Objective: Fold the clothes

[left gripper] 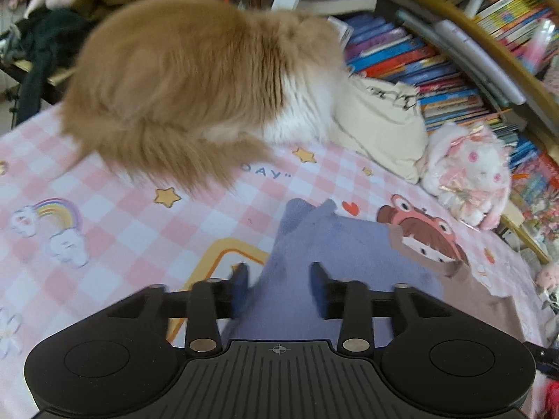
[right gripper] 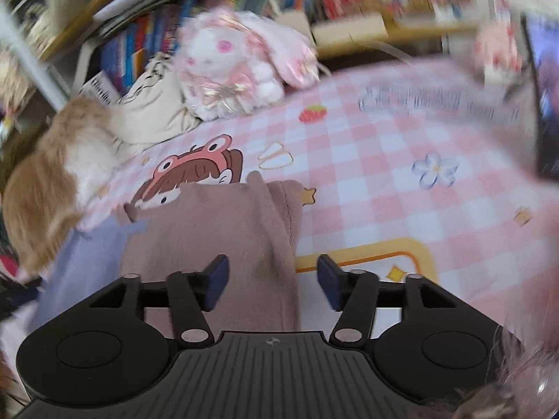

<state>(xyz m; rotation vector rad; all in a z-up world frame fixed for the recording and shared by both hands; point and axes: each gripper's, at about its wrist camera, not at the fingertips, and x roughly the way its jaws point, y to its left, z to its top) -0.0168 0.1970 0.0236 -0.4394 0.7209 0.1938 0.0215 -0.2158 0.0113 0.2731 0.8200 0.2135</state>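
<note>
- The lavender knitted garment [left gripper: 335, 255] is being spread on the pink checked bedsheet [left gripper: 104, 216], running away beneath the left gripper [left gripper: 279, 286], jaws apart, empty.
- The mauve fleece garment [right gripper: 216, 230] is being straddled by the right gripper [right gripper: 272, 282], jaws apart, nothing clamped.

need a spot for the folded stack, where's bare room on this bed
Free: the checked sheet right of the brown garment, and the rainbow-print area left of the lilac garment. Crowded: the cat, cream bag and plush bunny by the bookshelf.

Ginger-white cat [left gripper: 195, 80] on checked sheet [left gripper: 104, 216]; plush rabbit [left gripper: 471, 174] beside books [left gripper: 419, 66].
</note>
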